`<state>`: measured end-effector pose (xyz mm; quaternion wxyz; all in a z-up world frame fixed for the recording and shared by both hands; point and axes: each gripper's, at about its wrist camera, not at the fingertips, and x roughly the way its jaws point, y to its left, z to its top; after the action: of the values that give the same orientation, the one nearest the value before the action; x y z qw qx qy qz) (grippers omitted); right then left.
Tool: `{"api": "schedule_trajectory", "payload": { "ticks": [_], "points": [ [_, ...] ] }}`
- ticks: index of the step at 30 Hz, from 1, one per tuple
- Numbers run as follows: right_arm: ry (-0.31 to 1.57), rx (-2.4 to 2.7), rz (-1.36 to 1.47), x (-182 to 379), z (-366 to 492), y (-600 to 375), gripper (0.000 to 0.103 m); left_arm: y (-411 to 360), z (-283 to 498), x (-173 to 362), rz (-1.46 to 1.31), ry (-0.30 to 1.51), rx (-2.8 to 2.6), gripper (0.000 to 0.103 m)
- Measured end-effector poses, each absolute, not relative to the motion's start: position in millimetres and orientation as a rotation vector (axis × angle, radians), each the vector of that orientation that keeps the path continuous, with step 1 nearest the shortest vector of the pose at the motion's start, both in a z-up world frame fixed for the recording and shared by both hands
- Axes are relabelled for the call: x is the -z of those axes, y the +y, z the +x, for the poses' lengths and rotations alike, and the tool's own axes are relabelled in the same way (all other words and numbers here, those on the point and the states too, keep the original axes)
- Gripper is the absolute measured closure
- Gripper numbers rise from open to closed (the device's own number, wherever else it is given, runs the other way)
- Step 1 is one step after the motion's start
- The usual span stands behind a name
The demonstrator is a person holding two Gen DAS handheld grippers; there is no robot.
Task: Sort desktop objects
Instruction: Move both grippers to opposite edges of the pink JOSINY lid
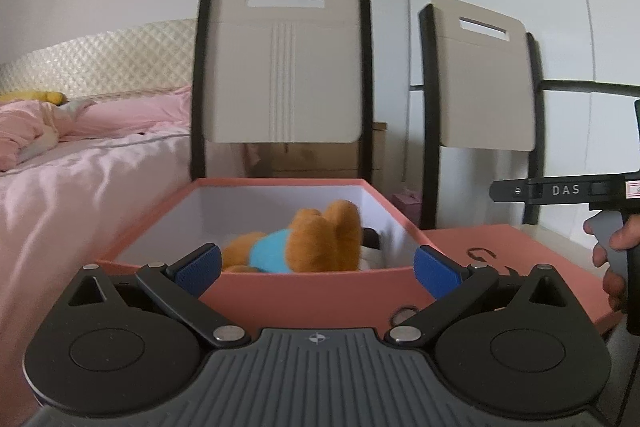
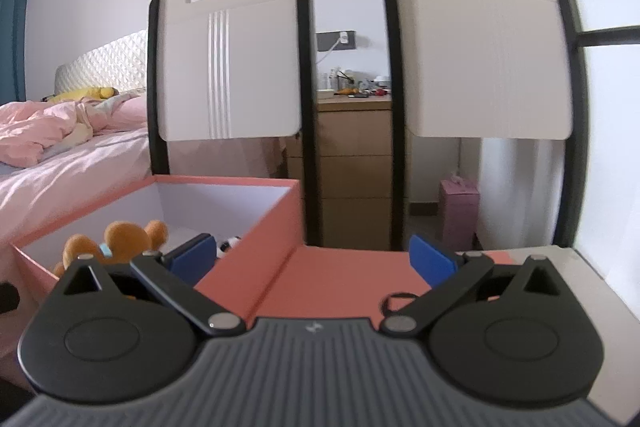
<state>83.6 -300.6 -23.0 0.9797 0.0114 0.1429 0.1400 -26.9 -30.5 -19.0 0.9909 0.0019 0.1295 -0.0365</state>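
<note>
Bedroom desk, plush bear [image 1: 308, 239] in pink box [image 1: 312, 291], beyond spread left tongs [image 1: 316, 269].

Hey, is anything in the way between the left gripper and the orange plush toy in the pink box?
Yes. The box's near wall stands between the open left gripper and the plush toy; the toy lies inside, behind and below that rim. Above the rim, nothing visible blocks it.

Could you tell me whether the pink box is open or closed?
Open: the pink box shows its white interior, and its lid lies beside it.
</note>
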Motion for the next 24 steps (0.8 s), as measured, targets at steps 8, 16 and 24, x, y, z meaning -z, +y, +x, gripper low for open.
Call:
{"api": "schedule_trajectory", "payload": {
  "ticks": [8, 16, 24],
  "points": [
    [0.359, -0.188, 0.042, 41.5, 69.9, -364.2, 0.0, -61.1, -30.8, 39.3, 0.005, 0.303, 0.172, 0.0],
    [0.448, -0.11, 0.08, 72.5, 48.2, -425.4, 0.0, -82.8, -34.2, 61.4, -0.003, 0.347, 0.267, 0.0],
    [0.515, -0.131, 0.127, 100.3, 38.3, -453.3, 0.0, -108.0, -30.9, 86.5, -0.018, 0.413, 0.374, 0.0]
  ]
}}
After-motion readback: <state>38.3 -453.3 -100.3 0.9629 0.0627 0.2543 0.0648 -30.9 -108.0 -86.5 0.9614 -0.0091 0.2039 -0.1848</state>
